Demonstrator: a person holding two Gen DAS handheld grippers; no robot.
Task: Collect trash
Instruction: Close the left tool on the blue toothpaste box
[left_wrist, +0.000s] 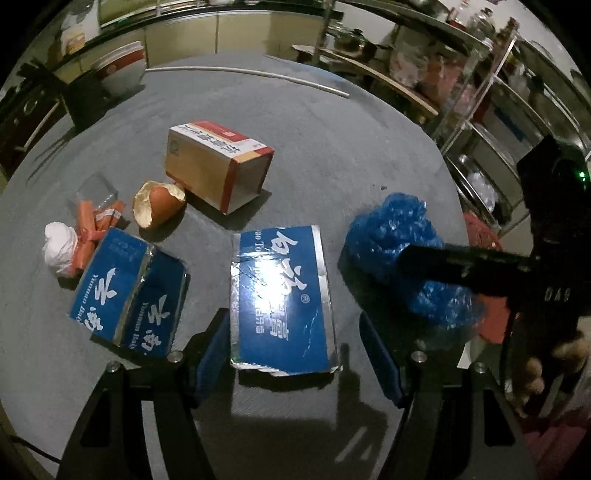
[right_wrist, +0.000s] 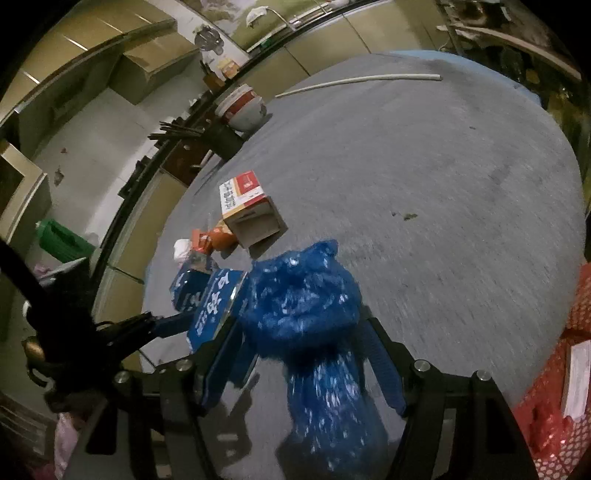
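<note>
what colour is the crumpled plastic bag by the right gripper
Blue, with shiny white glints. The plastic bag shows sharpest in the left wrist view; the right wrist view blurs it.

Dim room; grey round table (right_wrist: 443, 184), glass shelving (left_wrist: 491, 81), beige cabinets (right_wrist: 155, 70).

Two close wrist views angled down along their fingers, both sharing the blue bag (left_wrist: 391, 236) (right_wrist: 299, 295) and grey tabletop (left_wrist: 332, 140) (right_wrist: 443, 184).
</note>
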